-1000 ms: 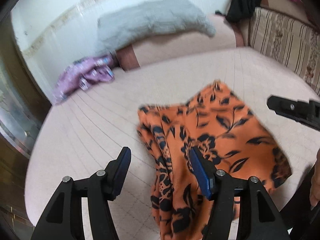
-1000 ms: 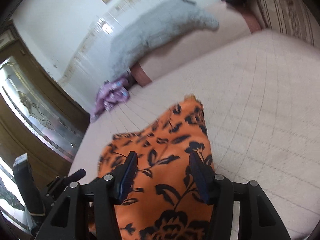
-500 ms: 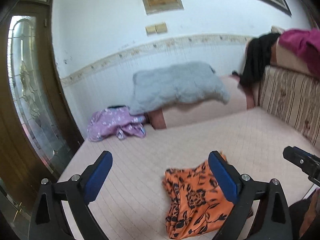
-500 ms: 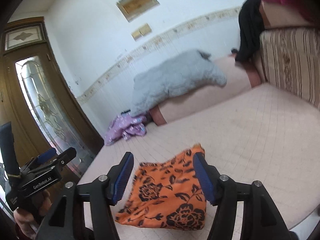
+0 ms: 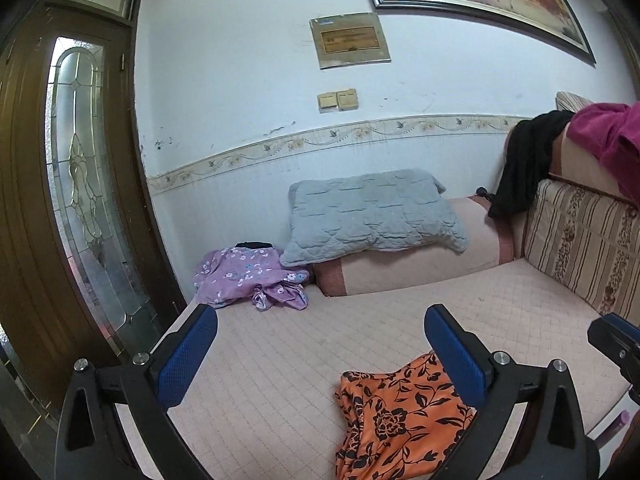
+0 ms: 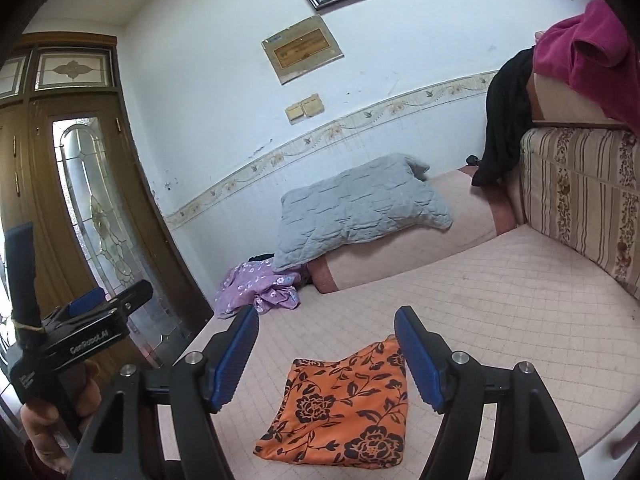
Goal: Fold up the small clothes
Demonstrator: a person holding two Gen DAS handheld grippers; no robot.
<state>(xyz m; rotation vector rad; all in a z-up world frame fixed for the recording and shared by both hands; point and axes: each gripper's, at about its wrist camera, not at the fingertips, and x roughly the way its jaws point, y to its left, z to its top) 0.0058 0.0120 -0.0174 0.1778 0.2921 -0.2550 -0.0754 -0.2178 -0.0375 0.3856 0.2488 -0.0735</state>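
Pale pink quilted mattress cover (image 6: 500,280) fills most of both views w/ a grey quilted pillow (image 5: 372,212) on the bolster at the back. Crumpled lilac floral garment (image 5: 250,276) sits by the pillow's lower left corner, well apart from everything else, looks unfolded.

Orange cloth w/ black flower print (image 6: 344,404) lies flat on the cover near the front edge, roughly a folded rectangle in the right wrist view; from the left wrist view its left side looks bunched. Judging by that, orange piece is about done; lilac one prob. next, plus maybe the black & magenta clothes over the sofa back.

Left gripper (image 5: 320,356): jaws have just been opening, now spread wide, nothing btwn them. Right gripper (image 6: 326,356): also just been opening, empty, cloth lies below it, not touched.

Writing: "GenRobot.AI" on the left tool's body in the right wrist view; wall plaque text too small to read.
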